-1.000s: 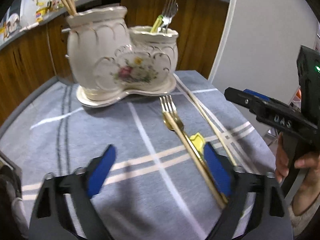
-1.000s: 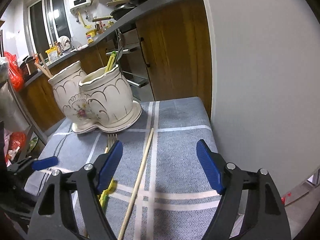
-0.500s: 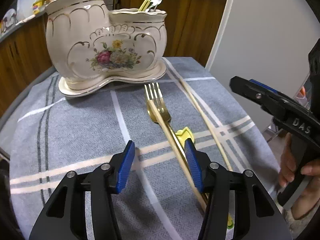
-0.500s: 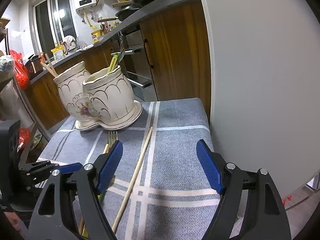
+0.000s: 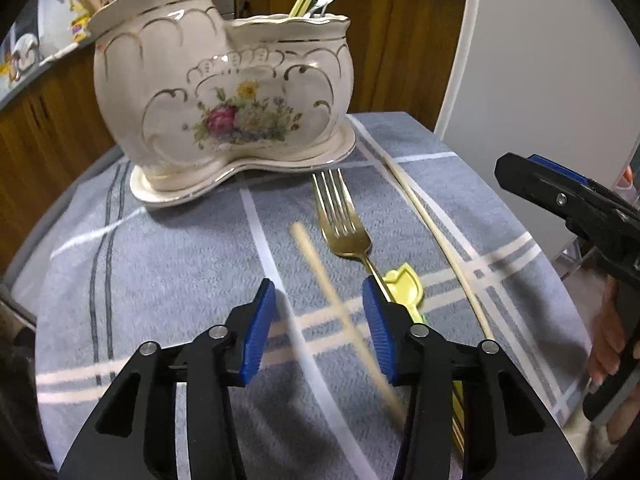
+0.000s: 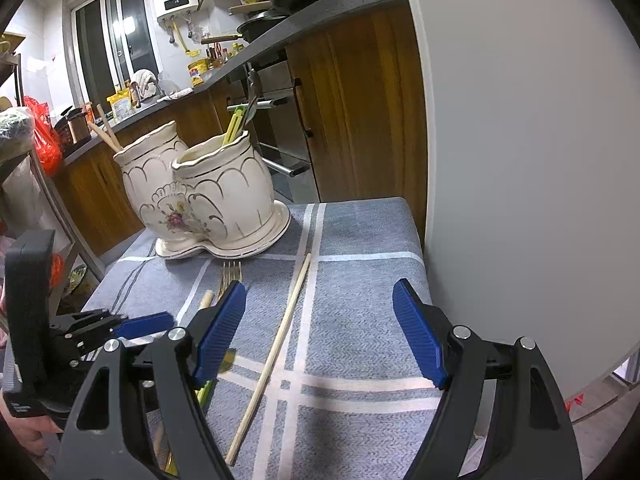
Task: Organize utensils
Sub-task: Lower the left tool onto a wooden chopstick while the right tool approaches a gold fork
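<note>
**Chopstick between the left pads**

Blurred chopstick (image 5: 340,312) slanting between the blue pads of the left gripper (image 5: 318,328), jaws partly open, contact not discernible. Just right: gold fork (image 5: 340,224), yellow spoon (image 5: 402,290), second chopstick (image 6: 276,352) flat on grey cloth (image 5: 160,272). Beyond, ceramic holder (image 5: 224,92) with utensils. Right gripper (image 6: 320,332) wide open, empty, above the cloth.
</note>
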`<state>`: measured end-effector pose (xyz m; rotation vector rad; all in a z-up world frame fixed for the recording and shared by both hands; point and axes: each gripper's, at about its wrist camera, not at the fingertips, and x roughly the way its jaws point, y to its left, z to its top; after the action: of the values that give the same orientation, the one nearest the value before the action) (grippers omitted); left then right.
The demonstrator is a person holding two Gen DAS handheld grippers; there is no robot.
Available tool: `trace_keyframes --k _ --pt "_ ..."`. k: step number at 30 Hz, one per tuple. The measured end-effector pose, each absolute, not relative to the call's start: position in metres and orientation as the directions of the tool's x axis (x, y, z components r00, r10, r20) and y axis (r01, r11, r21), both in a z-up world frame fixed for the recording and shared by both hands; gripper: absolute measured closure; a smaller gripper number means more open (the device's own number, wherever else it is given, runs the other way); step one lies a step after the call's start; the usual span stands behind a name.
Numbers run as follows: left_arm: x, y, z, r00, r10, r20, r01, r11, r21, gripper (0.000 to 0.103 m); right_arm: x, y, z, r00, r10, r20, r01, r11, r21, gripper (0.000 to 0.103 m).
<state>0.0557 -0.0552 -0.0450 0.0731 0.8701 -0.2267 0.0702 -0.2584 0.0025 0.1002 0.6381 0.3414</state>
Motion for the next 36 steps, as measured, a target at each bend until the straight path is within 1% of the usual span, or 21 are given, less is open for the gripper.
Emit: trace_keyframes --k 1,3,4,5,8,9,10,11,12,15,16,17,19,21,23,27,30,33,36 --pt "0.057 -0.055 -0.045 0.62 -0.174 -0.765 0.231 0.972 -0.034 0.07 0.07 -0.257 0.003 0.749 0.343 -0.567 -0.284 0.939 0.193 0.028" --pt "0.058 -0.053 -0.046 0.615 -0.18 -0.767 0.242 0.97 -0.033 0.087 0.069 -0.254 0.003 0.746 0.347 -0.569 -0.294 0.938 0.186 0.028" --pt "0.058 -0.052 -0.046 0.612 -0.188 -0.768 0.251 0.967 -0.036 0.092 0.068 -0.252 0.003 0.744 0.349 -0.57 -0.297 0.937 0.185 0.028" --pt "0.057 -0.049 -0.045 0.61 -0.198 -0.767 0.258 0.965 -0.045 0.094 0.067 -0.251 0.003 0.741 0.353 -0.571 -0.302 0.935 0.186 0.028" --pt "0.054 -0.039 -0.045 0.613 -0.212 -0.761 0.273 0.961 -0.049 0.095 0.066 -0.243 0.003 0.73 0.369 -0.576 -0.322 0.928 0.187 0.028" --pt "0.052 -0.035 -0.043 0.611 -0.221 -0.76 0.277 0.959 -0.056 0.099 0.065 -0.238 0.003 0.72 0.379 -0.582 -0.336 0.923 0.186 0.028" --pt "0.05 -0.032 -0.042 0.618 -0.226 -0.753 0.281 0.958 -0.057 0.101 0.064 -0.234 0.002 0.711 0.388 -0.586 -0.349 0.919 0.185 0.029" --pt "0.049 -0.029 -0.041 0.625 -0.214 -0.751 0.278 0.96 -0.043 0.102 0.063 -0.227 0.001 0.699 0.398 -0.594 -0.367 0.913 0.179 0.033" --pt "0.048 -0.026 -0.041 0.625 -0.212 -0.751 0.277 0.96 -0.041 0.102 0.062 -0.22 0.0 0.687 0.404 -0.604 -0.384 0.907 0.17 0.034" --pt "0.045 -0.012 -0.036 0.635 -0.222 -0.74 0.275 0.96 -0.051 0.102 0.059 -0.201 -0.005 0.651 0.419 -0.632 -0.425 0.892 0.153 0.044" --pt "0.044 -0.008 -0.036 0.638 -0.218 -0.739 0.271 0.961 -0.05 0.102 0.059 -0.195 -0.006 0.637 0.426 -0.643 -0.437 0.886 0.154 0.05" --pt "0.043 -0.002 -0.036 0.634 -0.233 -0.738 0.268 0.961 -0.074 0.102 0.059 -0.191 -0.007 0.626 0.43 -0.651 -0.445 0.882 0.154 0.052" --pt "0.041 0.004 -0.036 0.616 -0.275 -0.738 0.277 0.953 -0.125 0.102 0.058 -0.181 -0.01 0.611 0.417 -0.673 -0.459 0.879 0.129 0.063" --pt "0.037 0.004 -0.034 0.596 -0.326 -0.734 0.303 0.938 -0.17 0.102 0.058 -0.17 -0.014 0.593 0.398 -0.7 -0.467 0.878 0.104 0.069" --pt "0.03 0.0 -0.031 0.581 -0.354 -0.733 0.34 0.924 -0.177 0.099 0.062 -0.163 -0.018 0.568 0.39 -0.725 -0.471 0.876 0.102 0.078" --pt "0.027 0.001 -0.028 0.572 -0.373 -0.731 0.357 0.915 -0.187 0.099 0.071 -0.151 -0.025 0.51 0.368 -0.778 -0.478 0.873 0.099 0.084" --pt "0.026 0.008 -0.026 0.57 -0.381 -0.728 0.353 0.913 -0.202 0.099 0.079 -0.148 -0.027 0.499 0.323 -0.804 -0.462 0.884 0.069 0.085" --pt "0.02 0.015 -0.023 0.57 -0.389 -0.724 0.356 0.911 -0.209 0.099 0.089 -0.144 -0.028 0.461 0.304 -0.834 -0.456 0.887 0.071 0.085" --pt "0.019 0.017 -0.021 0.575 -0.391 -0.719 0.355 0.911 -0.212 0.099 0.091 -0.134 -0.029 0.465 0.265 -0.845 -0.469 0.883 0.019 0.085"
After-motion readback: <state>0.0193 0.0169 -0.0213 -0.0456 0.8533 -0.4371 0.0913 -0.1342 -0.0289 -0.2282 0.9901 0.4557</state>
